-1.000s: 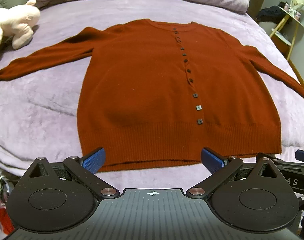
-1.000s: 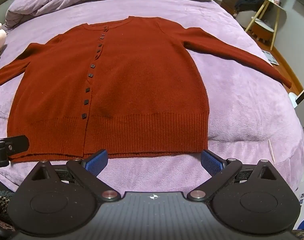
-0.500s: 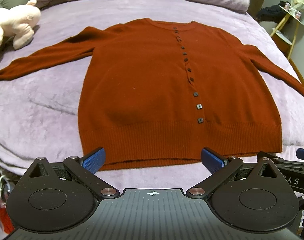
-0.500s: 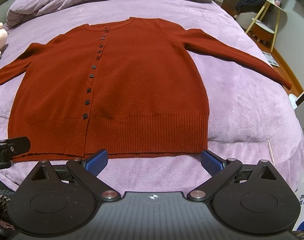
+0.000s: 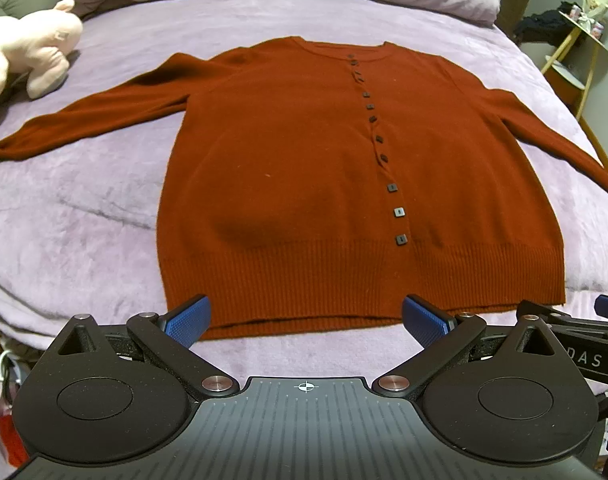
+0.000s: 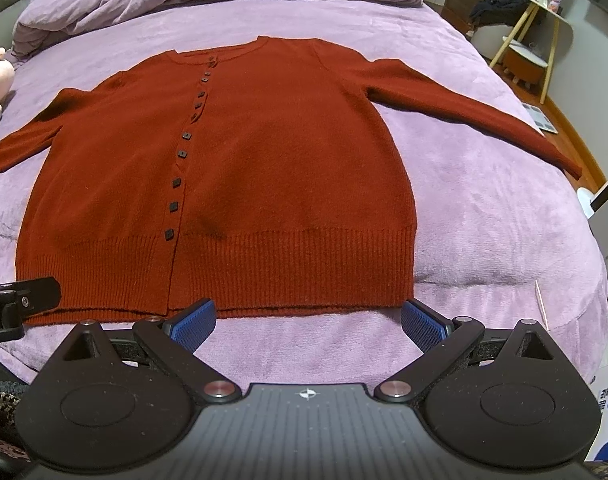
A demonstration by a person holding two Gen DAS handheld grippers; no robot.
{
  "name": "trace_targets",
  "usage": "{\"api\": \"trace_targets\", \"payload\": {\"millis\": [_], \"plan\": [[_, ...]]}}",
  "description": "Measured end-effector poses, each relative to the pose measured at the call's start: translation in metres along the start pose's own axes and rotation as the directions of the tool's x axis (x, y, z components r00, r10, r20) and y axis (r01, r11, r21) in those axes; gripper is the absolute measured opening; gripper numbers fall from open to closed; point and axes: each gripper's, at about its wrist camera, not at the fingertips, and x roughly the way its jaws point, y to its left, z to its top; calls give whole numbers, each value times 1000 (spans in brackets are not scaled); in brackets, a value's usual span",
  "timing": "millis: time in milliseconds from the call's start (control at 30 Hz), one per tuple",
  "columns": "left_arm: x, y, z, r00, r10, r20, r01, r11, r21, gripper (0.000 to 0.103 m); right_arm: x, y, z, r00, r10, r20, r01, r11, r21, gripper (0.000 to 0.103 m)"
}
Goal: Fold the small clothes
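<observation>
Here we have one rust-red cardigan (image 5: 304,184) lying flat and face up on the bed (image 5: 84,220), buttoned shut, both sleeves spread outward, its ribbed hem nearest to us. The left claw (image 5: 304,318) hovers just short of the hem with its blue pads wide apart and nothing between them; the right claw (image 6: 308,320) does likewise, also spread and empty.

We judge that no fold has begun. For a clean first fold, we would take each sleeve near the cuff, not mid-arm, and lay it across the chest so that the side seams form straight edges. We close each claw on the knit only, without pinching the plush purple bed cover beneath. The knit looks soft and likely to stretch, so we lift low and avoid dragging.

Count, as visible:
- Cardigans: one.
- Sleeves: two, the left sleeve (image 5: 88,120) and the right sleeve (image 6: 476,108).
- Buttons (image 5: 398,212): about ten dark square ones down the placket in the left wrist view; the upper ones are too small to count with certainty.
- Plush toys: one pink plush toy (image 5: 28,56), well apart from the garment by the left sleeve's end.
- Claws: two.
</observation>
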Motion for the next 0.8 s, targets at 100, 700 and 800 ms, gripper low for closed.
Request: {"api": "trace_targets", "payload": {"millis": [100, 700, 800], "plan": [[0, 1, 0, 1000, 1, -2, -1, 1000, -1, 103, 0, 0, 0, 1000, -1, 3, 1, 1000, 0, 99], [-1, 0, 0, 1000, 8, 3, -8, 1000, -7, 103, -2, 0, 2, 1000, -3, 10, 3, 1000, 3, 99], [-1, 0, 0, 1000, 9, 3, -9, 1000, -8, 103, -3, 0, 2, 1000, -6, 12, 6, 1000, 5, 99]]}}
